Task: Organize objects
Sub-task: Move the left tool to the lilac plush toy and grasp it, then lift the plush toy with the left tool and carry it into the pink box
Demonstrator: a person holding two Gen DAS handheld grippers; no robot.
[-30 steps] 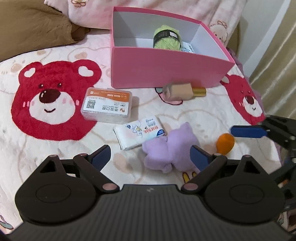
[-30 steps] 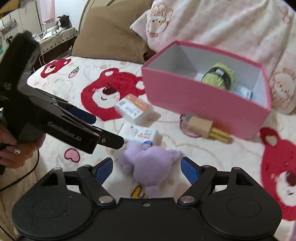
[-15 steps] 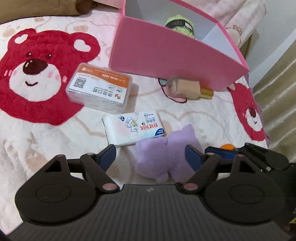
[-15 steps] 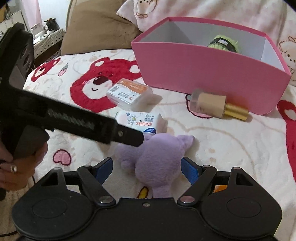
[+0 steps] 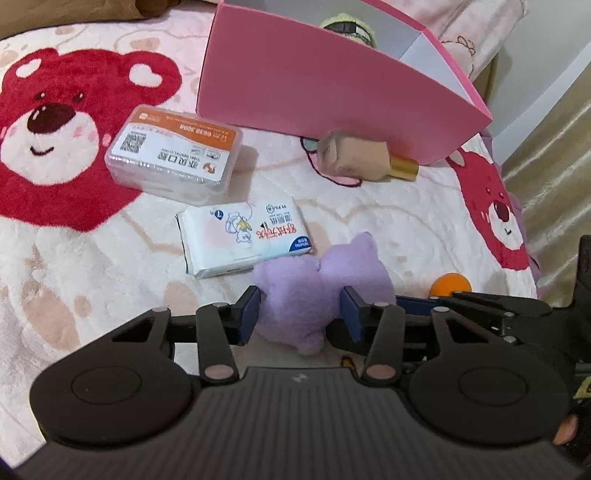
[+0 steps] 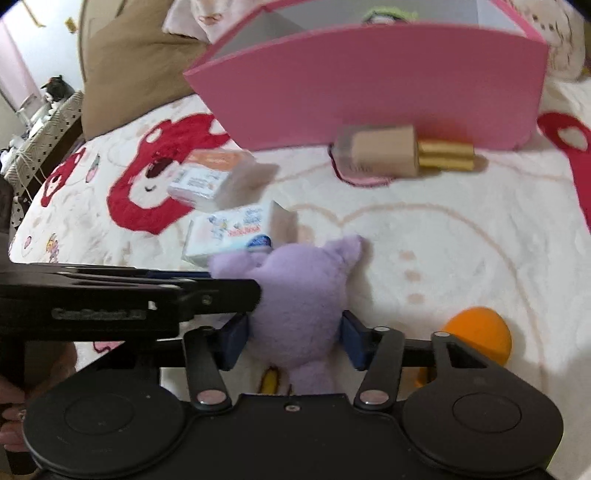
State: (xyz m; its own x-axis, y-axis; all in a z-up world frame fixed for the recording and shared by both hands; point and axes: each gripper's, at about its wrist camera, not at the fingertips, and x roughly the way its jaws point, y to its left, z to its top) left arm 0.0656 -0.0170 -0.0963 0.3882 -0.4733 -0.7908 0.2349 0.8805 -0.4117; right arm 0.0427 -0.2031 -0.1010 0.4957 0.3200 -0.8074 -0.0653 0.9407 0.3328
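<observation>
A purple plush toy (image 5: 317, 288) lies on the bear-print blanket, in front of the pink box (image 5: 332, 81). My left gripper (image 5: 301, 310) straddles one end of it; its jaws are closing and the blue pads press into the fur. My right gripper (image 6: 293, 336) straddles the toy's narrow part (image 6: 299, 306) from the other side, jaws also closing, pads touching both flanks. Each wrist view shows the other gripper as a black arm reaching to the toy: the right gripper (image 5: 417, 301) and the left gripper (image 6: 255, 291).
Beside the toy lie a tissue pack (image 5: 243, 236), a clear plastic box with an orange label (image 5: 173, 155), a beige bottle with a gold cap (image 5: 354, 157) and an orange ball (image 5: 450, 284). Green yarn (image 5: 347, 26) sits in the pink box. A brown pillow (image 6: 140, 55) lies behind.
Both grippers have come down onto the purple plush toy and their jaws have narrowed from wide open until the pads meet its sides. The toy has not moved.
</observation>
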